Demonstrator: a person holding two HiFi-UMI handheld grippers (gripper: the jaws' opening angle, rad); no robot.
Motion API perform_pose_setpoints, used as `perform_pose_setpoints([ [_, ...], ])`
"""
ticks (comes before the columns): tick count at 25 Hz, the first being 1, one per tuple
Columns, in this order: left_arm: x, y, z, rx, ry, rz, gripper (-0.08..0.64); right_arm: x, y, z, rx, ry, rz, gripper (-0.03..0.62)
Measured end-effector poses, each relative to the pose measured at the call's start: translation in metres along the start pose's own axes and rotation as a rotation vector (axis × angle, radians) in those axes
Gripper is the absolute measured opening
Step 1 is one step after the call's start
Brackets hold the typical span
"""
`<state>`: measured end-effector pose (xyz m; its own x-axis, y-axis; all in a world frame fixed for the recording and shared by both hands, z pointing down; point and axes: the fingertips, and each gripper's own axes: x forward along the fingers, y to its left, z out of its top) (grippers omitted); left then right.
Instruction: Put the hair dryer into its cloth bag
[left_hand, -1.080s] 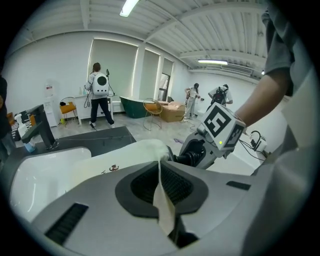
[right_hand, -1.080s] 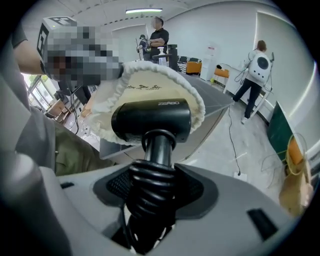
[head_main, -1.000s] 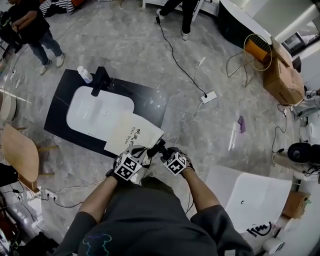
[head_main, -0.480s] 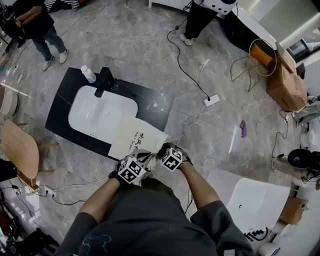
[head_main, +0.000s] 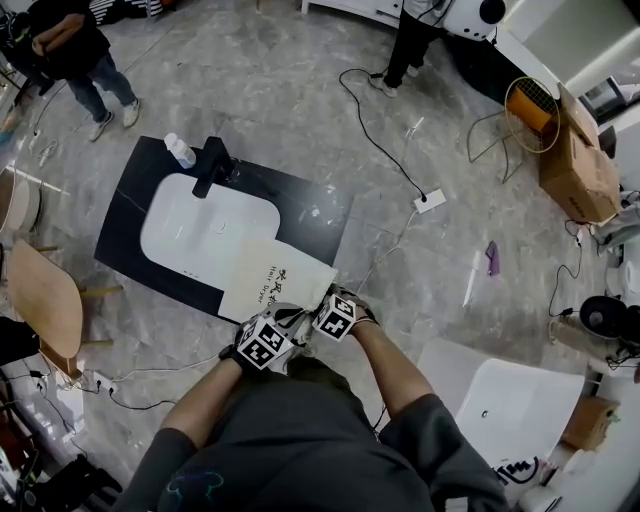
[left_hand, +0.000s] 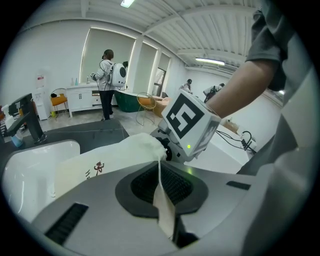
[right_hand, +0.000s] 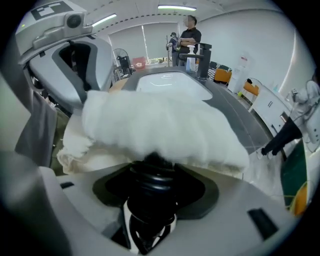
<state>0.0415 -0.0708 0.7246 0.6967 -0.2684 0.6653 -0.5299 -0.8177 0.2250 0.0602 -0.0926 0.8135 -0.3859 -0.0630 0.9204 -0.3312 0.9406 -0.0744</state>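
Hair dryer (right_hand: 149, 186) mostly inside cloth bag (right_hand: 155, 125), only ribbed end outside, clamped in right gripper (right_hand: 150, 220); bag edge pinched in left gripper (left_hand: 167, 222). Probably remaining: final push.

Dark print on the cloth bag (head_main: 275, 282), just ahead of the left gripper (head_main: 293, 320), starts with H; the rest is unreadably small.

The black desk (head_main: 318, 205) in front of me has a white basin (head_main: 205, 225) sunk into its top. A black tap (head_main: 212, 165) stands at the basin's far edge, and a small clear bottle (head_main: 180, 150) sits just beside it at the desk's far corner. The cream cloth bag (head_main: 272, 278) lies across the near right part of the desk, partly over the basin's rim, with its print facing up.
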Motion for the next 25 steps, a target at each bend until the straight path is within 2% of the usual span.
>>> perform_pose_setpoints([
  [8,0.006,0.003,-0.005,-0.01,0.024,-0.018,0.011,-0.011,-0.001,0.004,0.013,-0.077,-0.018,0.259],
  [14,0.006,0.003,-0.007,-0.012,0.034,-0.024,0.011,-0.032,0.002,-0.02,0.025,-0.103,-0.03,0.27],
  [18,0.006,0.003,-0.005,-0.016,0.036,-0.025,0.012,-0.032,0.007,-0.049,0.053,-0.051,-0.018,0.27],
  [22,0.005,0.003,-0.006,-0.02,0.042,-0.025,0.012,-0.022,0.002,-0.08,0.029,0.044,-0.066,0.269],
  [24,0.006,0.004,-0.005,-0.02,0.039,-0.024,0.012,-0.022,-0.004,-0.081,0.003,0.055,-0.091,0.153],
  [25,0.006,0.004,-0.005,-0.021,0.037,-0.025,0.011,-0.022,-0.005,-0.08,-0.011,0.055,-0.091,0.148],
])
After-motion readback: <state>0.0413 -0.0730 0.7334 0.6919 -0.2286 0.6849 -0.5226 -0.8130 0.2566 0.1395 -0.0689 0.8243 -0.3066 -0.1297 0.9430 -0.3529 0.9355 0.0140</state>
